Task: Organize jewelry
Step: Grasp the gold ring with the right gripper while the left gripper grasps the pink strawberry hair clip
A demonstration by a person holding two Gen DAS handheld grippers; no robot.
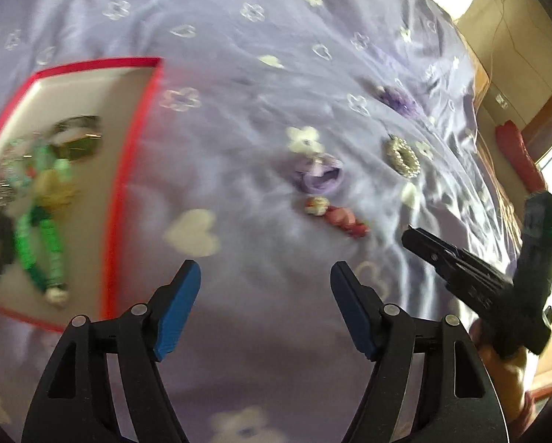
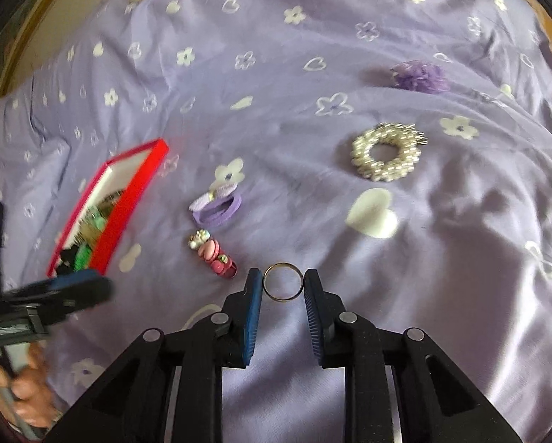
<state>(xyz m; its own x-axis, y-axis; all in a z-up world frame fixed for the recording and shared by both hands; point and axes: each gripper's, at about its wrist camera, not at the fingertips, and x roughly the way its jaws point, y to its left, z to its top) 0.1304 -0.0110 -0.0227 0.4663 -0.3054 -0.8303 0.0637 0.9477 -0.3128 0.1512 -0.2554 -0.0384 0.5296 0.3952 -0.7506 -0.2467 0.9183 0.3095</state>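
My right gripper (image 2: 282,285) is shut on a thin metal ring (image 2: 273,291), held between its blue pads above the purple bedspread. My left gripper (image 1: 265,277) is open and empty, hovering to the right of a red-rimmed white box (image 1: 128,155) that holds green beads (image 1: 41,236), a bangle (image 1: 78,136) and other pieces. On the bedspread lie a purple hair tie with a bow (image 2: 217,205), a pink hair clip (image 2: 215,254), a silver beaded scrunchie (image 2: 387,155) and a purple frilly scrunchie (image 2: 420,75). The right gripper also shows in the left wrist view (image 1: 409,232).
The box also shows in the right wrist view (image 2: 128,203), left of the hair clip. The bedspread (image 2: 313,37) is wrinkled. A wooden bed edge and a red object (image 1: 520,158) lie at the far right, by a wall.
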